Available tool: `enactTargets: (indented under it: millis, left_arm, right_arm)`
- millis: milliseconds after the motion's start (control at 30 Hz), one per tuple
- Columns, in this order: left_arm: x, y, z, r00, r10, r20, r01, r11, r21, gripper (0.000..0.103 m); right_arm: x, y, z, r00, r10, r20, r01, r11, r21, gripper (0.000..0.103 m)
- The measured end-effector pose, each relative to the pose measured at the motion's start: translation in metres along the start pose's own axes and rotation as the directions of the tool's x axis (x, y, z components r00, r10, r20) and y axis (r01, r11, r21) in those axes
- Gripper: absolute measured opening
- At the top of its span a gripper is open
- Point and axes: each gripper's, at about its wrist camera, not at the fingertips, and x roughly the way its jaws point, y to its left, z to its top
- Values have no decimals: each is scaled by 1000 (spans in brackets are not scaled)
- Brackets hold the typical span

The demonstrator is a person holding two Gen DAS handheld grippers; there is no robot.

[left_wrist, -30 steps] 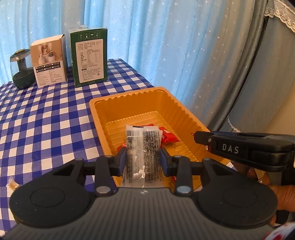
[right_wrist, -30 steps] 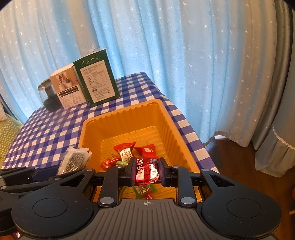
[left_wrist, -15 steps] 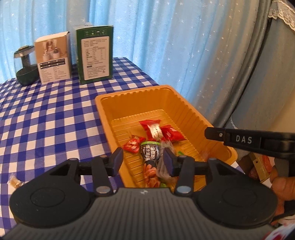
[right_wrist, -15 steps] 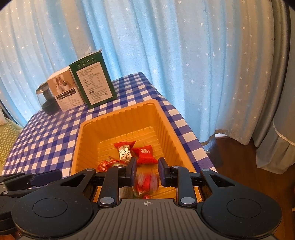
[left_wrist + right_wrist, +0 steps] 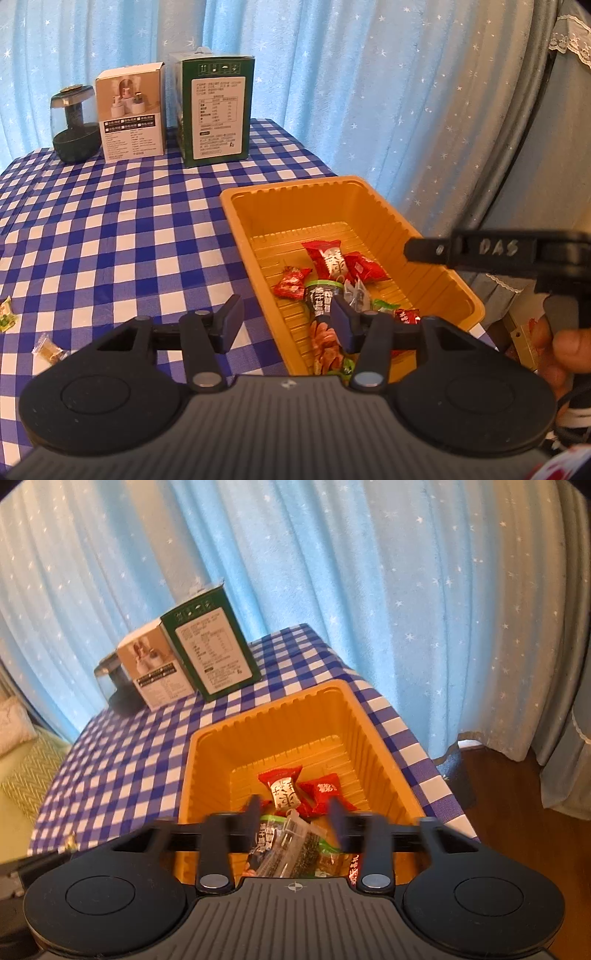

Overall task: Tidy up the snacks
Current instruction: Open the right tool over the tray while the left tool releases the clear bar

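Left wrist view: the left gripper points downward over the near left rim of the orange ribbed plastic tray. Its jaws have just been opening and stand spread, with nothing between them; the left finger is over the blue-and-white checked counter, the right finger over the tray's interior. Wrapped snacks lie in the near half of the tray: red packets, a dark green-capped packet, a clear wrapper. Two small wrapped candies lie on the counter at left, well apart from the tray. At the far edge stand a dark green carton, a white carton and a dark glass jar. The right gripper's black finger crosses above the tray's right rim; a hand holds its handle.

Right wrist view: the right gripper points down into the tray. Its jaws have just been opening and stand spread, blurred, pinching nothing. The snacks lie on the tray floor beneath them. Blue starred curtains hang behind.
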Motion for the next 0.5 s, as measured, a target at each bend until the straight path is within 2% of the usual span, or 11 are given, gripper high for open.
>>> enactTargets:
  millis: [133,500]
  left_arm:
    - [-5,4,-4,1000,2,2,-2,1000,-10,48]
    - [-45,26,-17,999,38,34,-36,997,-69,69]
  right_arm:
    - [-7,-2,0,1000,-6,5,6,1000,19,53]
    - [-30,19,-16,1000,-13,-21,13,1000,-4,58]
